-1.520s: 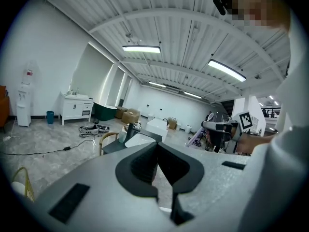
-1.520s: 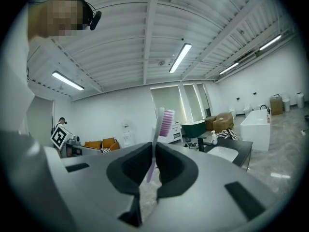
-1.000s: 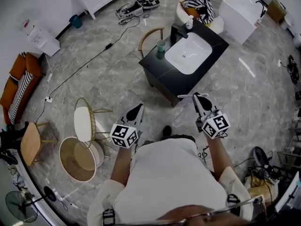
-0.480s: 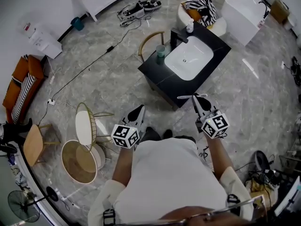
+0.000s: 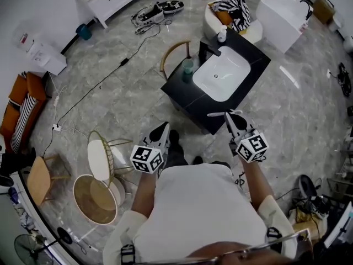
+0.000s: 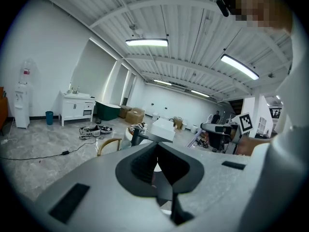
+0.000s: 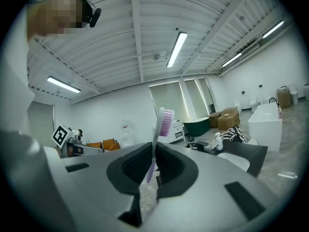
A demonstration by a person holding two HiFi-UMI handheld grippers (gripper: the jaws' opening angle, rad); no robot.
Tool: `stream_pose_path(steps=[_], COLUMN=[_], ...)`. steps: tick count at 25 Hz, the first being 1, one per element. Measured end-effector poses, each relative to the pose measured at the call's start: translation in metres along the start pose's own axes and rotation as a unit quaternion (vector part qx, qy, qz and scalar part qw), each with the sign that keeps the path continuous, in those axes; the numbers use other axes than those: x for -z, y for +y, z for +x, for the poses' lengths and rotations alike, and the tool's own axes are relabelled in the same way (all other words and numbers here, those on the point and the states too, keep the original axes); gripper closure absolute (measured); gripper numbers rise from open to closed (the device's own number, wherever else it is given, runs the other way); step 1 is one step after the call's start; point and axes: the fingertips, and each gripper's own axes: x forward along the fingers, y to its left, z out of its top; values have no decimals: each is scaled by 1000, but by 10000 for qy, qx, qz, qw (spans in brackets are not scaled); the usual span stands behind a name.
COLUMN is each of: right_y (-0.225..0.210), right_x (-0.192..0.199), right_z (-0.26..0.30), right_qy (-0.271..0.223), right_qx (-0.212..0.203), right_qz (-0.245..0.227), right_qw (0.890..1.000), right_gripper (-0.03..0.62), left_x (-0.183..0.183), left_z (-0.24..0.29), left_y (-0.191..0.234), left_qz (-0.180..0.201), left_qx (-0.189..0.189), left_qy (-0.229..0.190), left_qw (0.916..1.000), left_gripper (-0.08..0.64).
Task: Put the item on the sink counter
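A black sink counter with a white basin stands on the floor ahead of me. My right gripper is shut on a toothbrush just short of the counter's near corner. In the right gripper view the toothbrush stands upright between the pads of the gripper, pink bristles on top, with the counter at right. My left gripper hovers over the floor to the left, shut and holding nothing. In its own view the left gripper faces the counter.
On the counter stand a green cup, a black faucet and a white bottle. A wooden chair stands behind it. Round tables are at left, a bathtub at the back right. A cable crosses the floor.
I have stepped forward: the sink counter has come nearer in the head view and a foot shows ahead of me. Both grippers hold their pose, the toothbrush still gripped.
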Motion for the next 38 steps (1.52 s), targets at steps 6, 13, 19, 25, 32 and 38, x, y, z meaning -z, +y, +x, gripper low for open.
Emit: stream_pose_path(steps=[6, 13, 19, 25, 32, 38], right_y=[-8, -21, -26, -32, -47, -67], right_x=[-10, -23, -26, -23, -21, -10], right_z=[43, 98, 143, 181, 217, 247], right_qy=[60, 148, 328, 413, 582, 764], right_qx=[308, 639, 887, 1124, 1340, 1394], right_qz=[20, -82, -234, -299, -341, -485], right_qw=[9995, 9978, 9952, 9924, 9887, 9861], right_gripper=[563, 563, 563, 563, 563, 562], left_x=[-30, -51, -57, -55, -57, -47], left_z=[31, 72, 94, 112, 129, 142], left_y=[44, 96, 133, 167, 192, 199], left_qz=[47, 98, 49, 87, 68, -80], left_qx=[291, 643, 958, 1202, 1365, 1399], left_qy=[43, 176, 327, 513, 678, 849], left_qw=[9996, 9977, 9949, 9914, 9883, 9865], left_gripper=[557, 557, 557, 557, 557, 557])
